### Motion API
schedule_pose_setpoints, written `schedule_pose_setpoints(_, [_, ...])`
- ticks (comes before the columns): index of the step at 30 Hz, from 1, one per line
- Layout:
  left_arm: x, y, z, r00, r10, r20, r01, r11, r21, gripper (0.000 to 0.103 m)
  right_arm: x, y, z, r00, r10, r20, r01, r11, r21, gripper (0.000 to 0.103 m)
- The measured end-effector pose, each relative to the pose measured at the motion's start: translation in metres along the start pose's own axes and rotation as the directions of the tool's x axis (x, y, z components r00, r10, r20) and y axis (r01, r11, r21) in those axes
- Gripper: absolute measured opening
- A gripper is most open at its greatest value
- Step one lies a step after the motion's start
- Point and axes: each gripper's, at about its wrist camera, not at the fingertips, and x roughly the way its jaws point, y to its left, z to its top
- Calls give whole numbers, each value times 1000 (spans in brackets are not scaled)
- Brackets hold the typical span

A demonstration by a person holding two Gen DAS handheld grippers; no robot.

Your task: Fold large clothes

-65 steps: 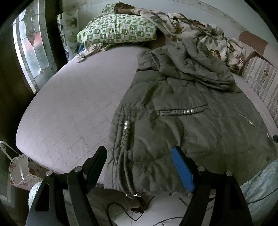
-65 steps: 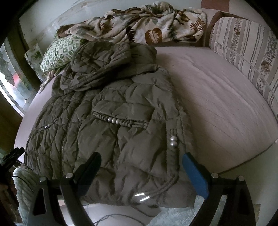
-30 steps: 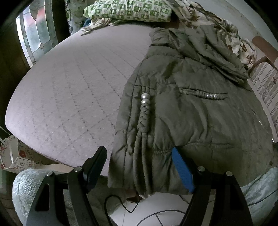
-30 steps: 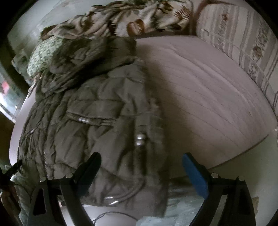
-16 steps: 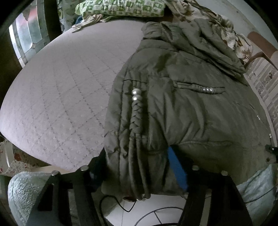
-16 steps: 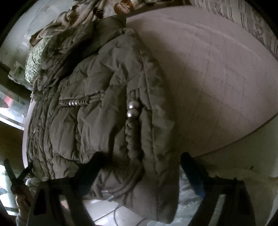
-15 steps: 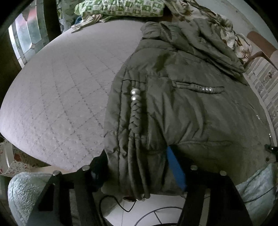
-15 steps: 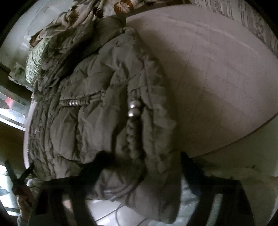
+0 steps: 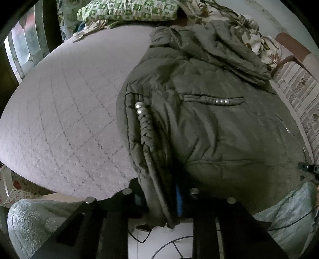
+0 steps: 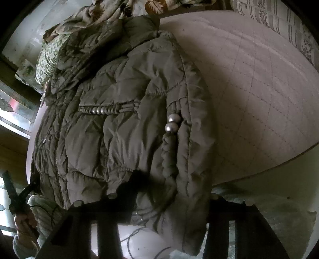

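In the left wrist view, we have our left claw [image 9: 159,197] at the bottom centre of the frame, its jaws closing on the hem corner of the olive padded jacket [image 9: 209,123]. The fabric and its braided cord [image 9: 146,135] are bunched between a dark finger and a blue pad [image 9: 179,201], and the gap looks almost gone. The jacket lies spread on the bed [image 9: 65,111], filling the centre and right of the frame, with its hem hanging over the near edge. We judge that we pinch the hem corners so the bottom can be carried up toward the hood [image 9: 219,45] for a first fold. This view alone shows the green checked pillow [image 9: 127,10] at the top and the window [image 9: 24,43] at the upper left.

In the right wrist view, our right claw [image 10: 169,201] sits at the bottom centre, jaws closing around the other hem corner. A thick roll of padding lies between them; the right finger is hidden behind cloth, so we cannot tell whether the pads already press. Only here do we see the left hand [image 10: 24,223] at the lower left, and the bare mattress running to the right.
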Motion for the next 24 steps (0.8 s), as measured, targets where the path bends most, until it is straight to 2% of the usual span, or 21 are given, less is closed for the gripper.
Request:
schedule_pose_setpoints(5, [-13,-4,4,1000,3,19,-3,1000,13,16,-16,-6,-2,1000,4,17,-4,1000,-14,36])
schedule_pose_setpoints(6, [-17,-5,4,1000,0,26,-1,1000,15,15,-17,-7,1,1000,5,22,-5,1000,-19,29])
schedule_pose_setpoints(9, [-24,-9,9,999,2,46,-4,1000,28,15,-24,-2,4,999,19,46,-18,999,-29,24])
schedule_pose_setpoints(24, [-47,-15,24,992,-13,125,8,999,38,15,-62,18,19,984,97,152,-82,992,-100,19])
